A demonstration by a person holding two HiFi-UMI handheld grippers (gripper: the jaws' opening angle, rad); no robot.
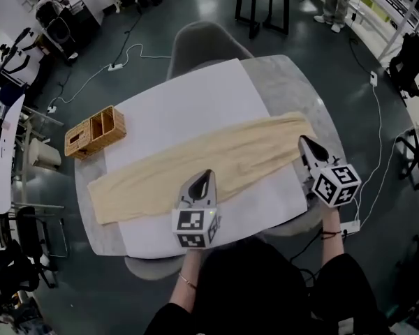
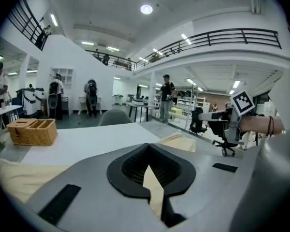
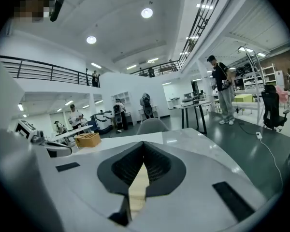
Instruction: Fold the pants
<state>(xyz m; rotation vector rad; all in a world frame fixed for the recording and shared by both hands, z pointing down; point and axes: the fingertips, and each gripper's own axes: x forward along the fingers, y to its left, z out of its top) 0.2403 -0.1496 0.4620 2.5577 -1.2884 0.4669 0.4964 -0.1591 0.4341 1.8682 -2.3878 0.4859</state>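
The beige pants lie flat and stretched out on a slant across the white sheet, one end at the near left and the other at the far right. My left gripper is over the middle of the near edge of the pants, its tips together. My right gripper is over their right end, also shut. No cloth looks lifted. In the left gripper view the jaws meet, with beige cloth below. In the right gripper view the tips meet over beige cloth.
A wicker basket stands at the table's left edge, beyond the pants. The rounded grey table has a grey chair at its far side. Cables run over the floor, and people stand far off.
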